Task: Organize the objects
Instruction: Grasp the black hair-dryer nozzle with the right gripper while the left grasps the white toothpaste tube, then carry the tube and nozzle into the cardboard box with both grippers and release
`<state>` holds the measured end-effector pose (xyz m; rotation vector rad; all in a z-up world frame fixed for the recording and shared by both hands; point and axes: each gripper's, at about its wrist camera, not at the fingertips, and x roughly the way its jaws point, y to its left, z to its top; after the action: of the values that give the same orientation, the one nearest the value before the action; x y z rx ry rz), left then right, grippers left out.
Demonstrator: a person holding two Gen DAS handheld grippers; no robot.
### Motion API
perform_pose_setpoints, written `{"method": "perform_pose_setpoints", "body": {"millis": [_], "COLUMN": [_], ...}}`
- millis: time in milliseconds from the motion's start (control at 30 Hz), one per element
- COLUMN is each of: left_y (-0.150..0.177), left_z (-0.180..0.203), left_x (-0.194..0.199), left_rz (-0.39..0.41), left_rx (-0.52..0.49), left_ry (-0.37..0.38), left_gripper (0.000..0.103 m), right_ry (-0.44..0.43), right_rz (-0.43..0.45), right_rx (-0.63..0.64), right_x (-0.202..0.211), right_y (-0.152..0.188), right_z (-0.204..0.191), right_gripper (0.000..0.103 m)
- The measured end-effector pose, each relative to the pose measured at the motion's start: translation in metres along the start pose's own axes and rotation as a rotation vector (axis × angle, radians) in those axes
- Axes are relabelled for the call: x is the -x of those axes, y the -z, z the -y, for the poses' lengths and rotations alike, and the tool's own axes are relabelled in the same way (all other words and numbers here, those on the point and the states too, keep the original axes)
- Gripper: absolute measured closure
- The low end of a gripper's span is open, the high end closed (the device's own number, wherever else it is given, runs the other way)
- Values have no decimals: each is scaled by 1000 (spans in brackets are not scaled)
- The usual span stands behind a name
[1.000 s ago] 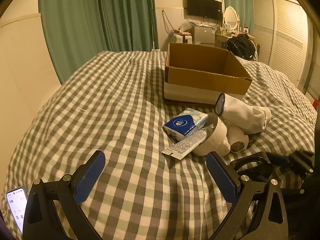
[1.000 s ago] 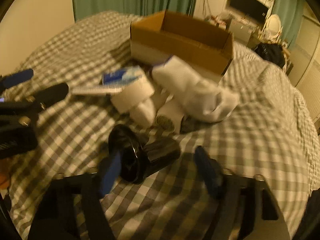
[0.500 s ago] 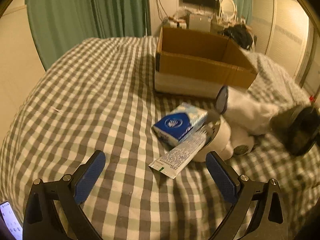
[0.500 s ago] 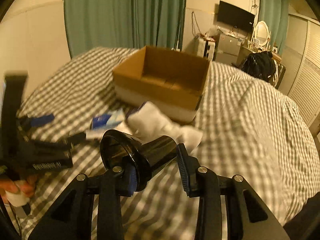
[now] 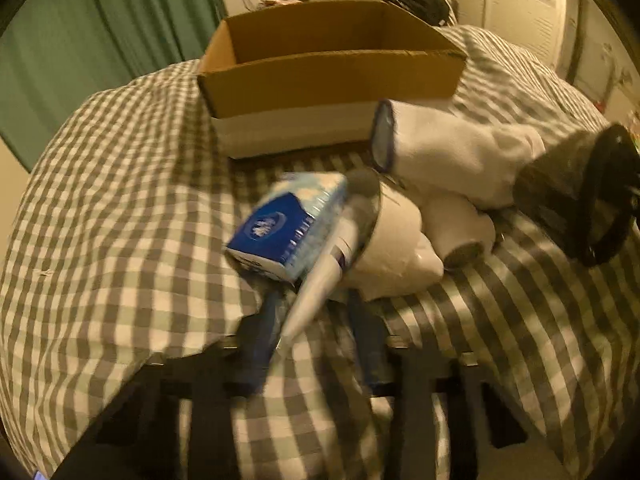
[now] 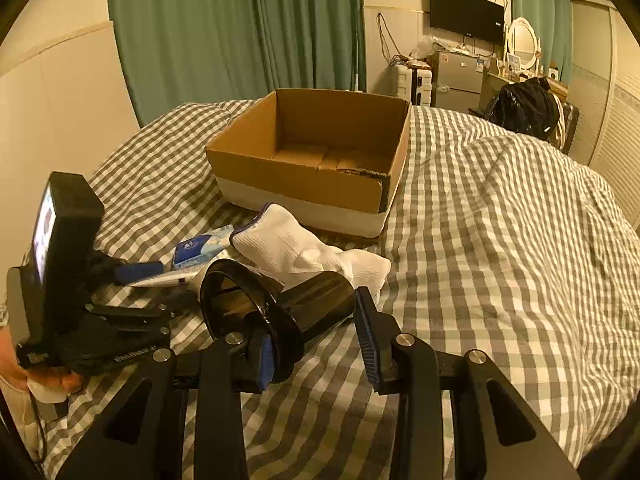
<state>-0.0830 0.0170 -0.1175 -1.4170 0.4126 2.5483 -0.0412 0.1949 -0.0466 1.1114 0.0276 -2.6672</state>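
An open cardboard box [image 6: 316, 160] stands on the checked bed; it also shows in the left wrist view [image 5: 332, 76]. My right gripper [image 6: 316, 340] is shut on a black funnel-shaped cup [image 6: 276, 312] and holds it above the bed; the cup shows at the right of the left wrist view [image 5: 576, 196]. My left gripper [image 5: 312, 320] has closed around the flat end of a white tube [image 5: 320, 276]; the view is blurred. A blue tissue pack [image 5: 284, 228], white socks [image 6: 308, 248] and white rolls [image 5: 460, 224] lie in a pile in front of the box.
The left gripper's body and the hand holding it [image 6: 76, 292] are at the left of the right wrist view. Green curtains [image 6: 240, 32] hang behind the bed. A black bag [image 6: 524, 108] and furniture stand at the back right.
My left gripper moved forward to the tube and its fingers closed in around it. My right gripper raised the black cup a little further.
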Motion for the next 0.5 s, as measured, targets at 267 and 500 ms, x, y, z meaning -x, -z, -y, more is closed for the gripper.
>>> {"method": "perform_pose_setpoints", "body": {"millis": [267, 500], "left_y": [7, 19], "left_z": [-2, 2], "left_x": [29, 64], "left_rz": [55, 110], "left_rx": [10, 23], "left_ry": [17, 5], "left_gripper": [92, 92], "right_ry": [3, 42], "right_rz": [11, 55], "right_rx": [-16, -4], "right_x": [4, 27], "right_y": [4, 6], "right_z": [3, -2], "right_gripper": [69, 69]}}
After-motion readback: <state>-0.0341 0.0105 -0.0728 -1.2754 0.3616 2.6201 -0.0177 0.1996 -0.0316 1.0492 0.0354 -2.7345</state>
